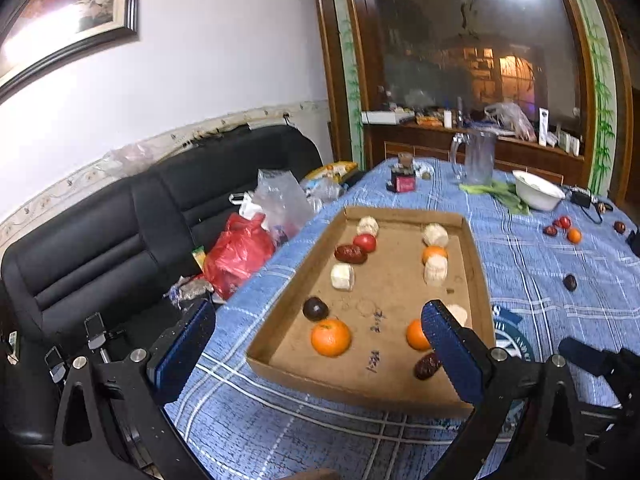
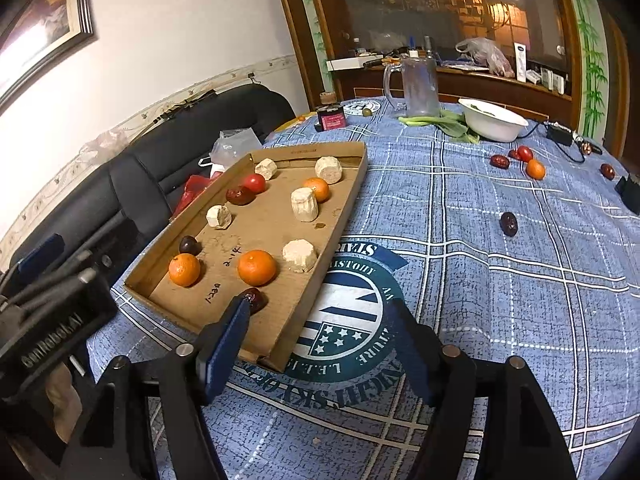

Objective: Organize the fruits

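Observation:
A shallow cardboard tray (image 1: 404, 213) (image 2: 312, 150) lies on the blue checked tablecloth. Inside it are oranges (image 1: 331, 337) (image 2: 257, 267), red dates (image 1: 350, 254), a tomato (image 1: 365, 242), a dark plum (image 1: 315, 308) and several pale chunks (image 1: 343, 277). My left gripper (image 1: 318, 312) stands wide open over the tray's near end, with nothing between its pads. My right gripper (image 2: 320, 308) is open over the tray's near right corner; a red date (image 2: 256, 300) lies in the tray just beside its left fingertip. Loose on the cloth at the far right are an orange (image 2: 535, 169), a tomato (image 2: 525, 153) and dates (image 2: 509, 223).
At the table's far end stand a glass pitcher (image 2: 418, 86), a white bowl (image 2: 492, 120) with greens beside it, and a red tin (image 2: 332, 118). A black adapter with its cable (image 2: 560, 134) lies at the far right. A black sofa (image 1: 120, 240) with plastic bags borders the table's left side.

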Motion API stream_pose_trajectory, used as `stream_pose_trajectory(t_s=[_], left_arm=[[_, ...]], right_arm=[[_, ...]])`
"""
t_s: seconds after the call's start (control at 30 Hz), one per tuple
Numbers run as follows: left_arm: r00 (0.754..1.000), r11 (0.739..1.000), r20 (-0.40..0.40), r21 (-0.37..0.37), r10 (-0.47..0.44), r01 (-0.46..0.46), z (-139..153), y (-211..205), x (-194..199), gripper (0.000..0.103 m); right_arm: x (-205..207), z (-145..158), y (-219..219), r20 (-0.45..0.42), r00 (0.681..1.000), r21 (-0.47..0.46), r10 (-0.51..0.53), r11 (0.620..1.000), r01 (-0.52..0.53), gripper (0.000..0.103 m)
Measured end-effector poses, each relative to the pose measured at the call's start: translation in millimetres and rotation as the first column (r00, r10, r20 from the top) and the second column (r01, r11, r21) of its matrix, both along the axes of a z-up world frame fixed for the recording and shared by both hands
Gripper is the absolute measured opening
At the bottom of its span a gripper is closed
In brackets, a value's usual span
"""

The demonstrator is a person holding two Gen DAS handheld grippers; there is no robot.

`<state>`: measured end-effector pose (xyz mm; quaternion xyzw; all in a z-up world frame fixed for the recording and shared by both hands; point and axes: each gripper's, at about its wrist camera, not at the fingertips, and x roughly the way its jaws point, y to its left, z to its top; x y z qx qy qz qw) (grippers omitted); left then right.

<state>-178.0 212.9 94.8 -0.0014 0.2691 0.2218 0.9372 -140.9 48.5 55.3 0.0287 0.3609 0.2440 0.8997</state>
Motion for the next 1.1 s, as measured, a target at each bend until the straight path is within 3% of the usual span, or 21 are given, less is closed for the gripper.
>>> stream_pose_trajectory(t_s=[0.33, 1.1], left_arm=[[0.997, 0.995, -0.07, -0.097, -0.038, 0.031, -16.3, 6.5, 5.8, 0.103], [0.992, 0.983, -0.104, -0.179, -0.069, 0.049, -24.3, 17.6, 8.3, 0.103]], right_arm=[[5.1, -5.5, 4.0, -0.011, 1.0, -0.044, -0.007, 0.999, 0.007, 0.077], [9.5, -4.1, -4.7, -0.003, 0.999, -0.077, -0.051, 0.996, 0.05, 0.077]])
